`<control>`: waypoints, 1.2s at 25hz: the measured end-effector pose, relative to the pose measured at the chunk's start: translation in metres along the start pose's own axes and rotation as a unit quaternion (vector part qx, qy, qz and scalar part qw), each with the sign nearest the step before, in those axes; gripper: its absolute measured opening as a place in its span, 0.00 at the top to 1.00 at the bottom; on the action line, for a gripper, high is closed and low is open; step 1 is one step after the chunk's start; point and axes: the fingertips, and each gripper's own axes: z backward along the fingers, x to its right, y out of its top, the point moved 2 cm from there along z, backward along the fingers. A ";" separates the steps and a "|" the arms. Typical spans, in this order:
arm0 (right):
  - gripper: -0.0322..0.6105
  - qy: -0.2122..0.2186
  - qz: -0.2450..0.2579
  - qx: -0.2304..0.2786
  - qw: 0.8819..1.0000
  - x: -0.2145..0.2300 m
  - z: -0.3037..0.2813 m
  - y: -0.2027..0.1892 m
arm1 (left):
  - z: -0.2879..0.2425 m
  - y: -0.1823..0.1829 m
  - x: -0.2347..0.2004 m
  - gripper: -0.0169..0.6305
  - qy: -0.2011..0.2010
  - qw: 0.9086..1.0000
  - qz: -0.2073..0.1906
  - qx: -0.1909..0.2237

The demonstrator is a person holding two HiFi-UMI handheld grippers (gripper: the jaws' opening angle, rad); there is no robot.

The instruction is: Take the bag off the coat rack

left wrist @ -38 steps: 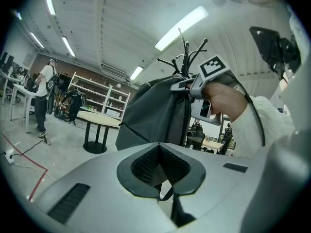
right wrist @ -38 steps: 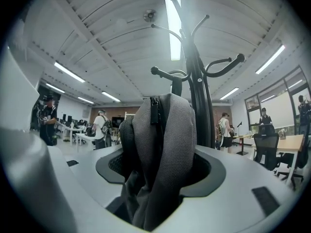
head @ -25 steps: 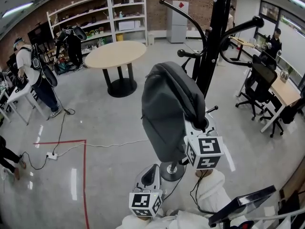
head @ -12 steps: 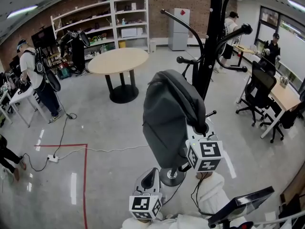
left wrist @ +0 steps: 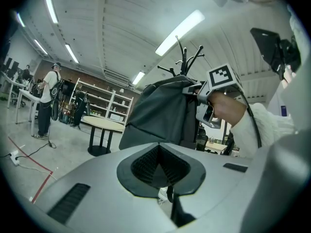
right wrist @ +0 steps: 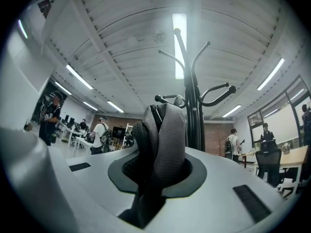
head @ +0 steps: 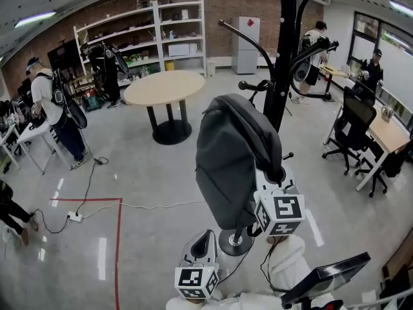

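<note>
Bag: one, a grey backpack (head: 235,160), hanging upright at the centre of the head view, in front of the coat rack's pole and clear of the floor.
Coat rack: one (head: 284,76), black. Its pole runs from top centre down to a round base just below the bag, and several curved arms branch near the top.
Bag on a hook: cannot tell, because the bag hides that spot.
Grippers: two.
Right gripper (head: 273,176): lower centre-right, at the bag's right edge. Its jaws have just been closing and are grasping one grey mesh strap (right wrist: 165,135) of the bag, which fills the gap between them.
Left gripper (head: 204,236): bottom centre, below the bag and apart from it. Its jaws are clenched together with nothing between them.
Round table (head: 164,88): one, upper centre-left, well apart from the rack.
Shelving (head: 148,24): one white unit against the brick wall, upper left.
People: three seen whole, with one person (head: 45,102) at the left edge and two at the upper right.
Red floor tape (head: 116,237): one line with a corner, lower left.
</note>
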 end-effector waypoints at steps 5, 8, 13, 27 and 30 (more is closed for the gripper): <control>0.83 0.014 0.009 0.015 1.000 -0.011 -0.010 0.030 | 0.003 0.014 -0.005 0.97 0.000 1.000 0.000 0.004; 0.83 0.019 0.015 0.020 1.000 -0.012 -0.011 0.036 | 0.004 0.014 -0.005 0.97 0.003 1.000 0.000 0.006; 0.83 0.022 0.019 0.031 0.999 -0.012 -0.008 0.040 | 0.009 0.006 -0.008 0.97 0.014 1.000 0.003 0.010; 0.83 0.059 0.007 0.047 0.997 -0.010 -0.005 0.044 | 0.008 -0.002 0.004 0.97 0.049 0.999 0.005 0.021; 0.83 0.069 -0.001 0.047 0.996 -0.022 -0.007 0.045 | 0.015 0.000 -0.004 0.97 0.059 0.998 0.007 0.023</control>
